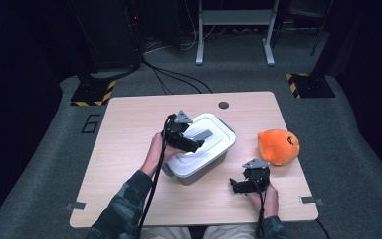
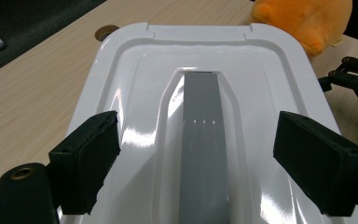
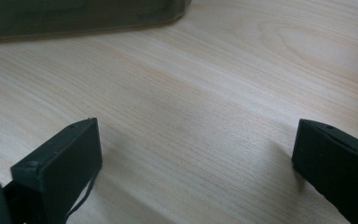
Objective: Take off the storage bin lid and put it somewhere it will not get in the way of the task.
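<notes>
The left gripper [image 1: 195, 144] is held over the top of a white box with a lid [image 1: 218, 133]. Its two black jaws stand apart, one on each side of the grey handle [image 2: 204, 140] that runs down the middle of the lid. The pads are not touching the handle, and there is a gap on both sides. The box sits near the middle of the wooden table [image 1: 129, 124]. The person's left hand [image 1: 158, 152] holds this gripper from the near side of the box. The right gripper [image 1: 248, 184] is low over the table, near the front edge and to the right of the box. Its jaws are wide apart too, with only bare wood between them. A soft orange toy [image 1: 278, 147] lies on the table to the right of the box, a little behind the right gripper, not touching either one.
</notes>
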{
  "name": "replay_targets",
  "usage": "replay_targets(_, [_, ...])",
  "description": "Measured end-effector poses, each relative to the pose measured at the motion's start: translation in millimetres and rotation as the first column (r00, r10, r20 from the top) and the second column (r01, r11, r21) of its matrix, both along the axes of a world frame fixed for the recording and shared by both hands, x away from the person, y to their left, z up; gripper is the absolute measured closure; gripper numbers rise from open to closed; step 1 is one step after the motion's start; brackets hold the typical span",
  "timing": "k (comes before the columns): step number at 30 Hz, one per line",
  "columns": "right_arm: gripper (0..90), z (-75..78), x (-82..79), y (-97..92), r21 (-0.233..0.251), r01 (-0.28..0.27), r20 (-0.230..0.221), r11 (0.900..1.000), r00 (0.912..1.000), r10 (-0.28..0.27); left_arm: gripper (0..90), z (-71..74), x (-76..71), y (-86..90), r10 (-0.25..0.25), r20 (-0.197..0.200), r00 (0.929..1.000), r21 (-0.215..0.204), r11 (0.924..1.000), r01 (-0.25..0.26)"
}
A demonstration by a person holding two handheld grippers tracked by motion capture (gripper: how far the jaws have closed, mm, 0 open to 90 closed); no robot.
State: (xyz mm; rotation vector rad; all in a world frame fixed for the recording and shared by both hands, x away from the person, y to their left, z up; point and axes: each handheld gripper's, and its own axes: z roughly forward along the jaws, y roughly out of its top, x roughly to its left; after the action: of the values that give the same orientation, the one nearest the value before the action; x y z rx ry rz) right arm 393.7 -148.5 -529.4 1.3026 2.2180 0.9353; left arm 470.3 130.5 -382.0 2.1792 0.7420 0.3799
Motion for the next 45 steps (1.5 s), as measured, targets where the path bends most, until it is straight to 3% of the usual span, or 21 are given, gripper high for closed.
replay_targets(5, [2.6,0.0,0.0,-1.4,-0.008,-0.021,0.007,0.9997,0.9998,0.021,19.8,-0.8,1.5,-2.2,-0.005,0.010,0.9999,-0.001,1.0000,0.005])
replay_targets(7, [3.1,0.0,0.2,-1.7,-0.007,-0.030,0.011,0.9995,0.9995,0.030,33.5,-1.7,3.3,-3.5,-0.013,0.011,0.9999,0.004,0.9999,0.013])
replay_targets(12, [3.2,-0.1,0.2,-0.6,0.003,-0.018,0.011,0.9998,0.9998,0.018,44.4,-7.3,5.6,-5.5,-0.020,-0.012,0.9997,0.024,0.9995,0.021])
replay_targets(19, [3.5,-0.2,0.2,-0.3,0.004,-0.016,0.014,0.9999,0.9998,0.016,65.0,-11.6,5.6,-4.5,-0.034,-0.026,0.9991,-0.021,0.9992,0.033])
replay_targets(31, [3.5,0.2,0.2,-0.1,0.003,-0.016,0.003,0.9999,0.9999,0.016,66.4,-10.9,2.4,-2.8,-0.030,-0.016,0.9994,-0.032,0.9991,0.029])
replay_targets(45, [3.6,0.2,0.4,0.0,0.004,-0.013,0.006,0.9999,0.9999,0.013,66.5,5.9,-1.3,4.1,-0.021,0.017,0.9996,-0.043,0.9989,0.021])
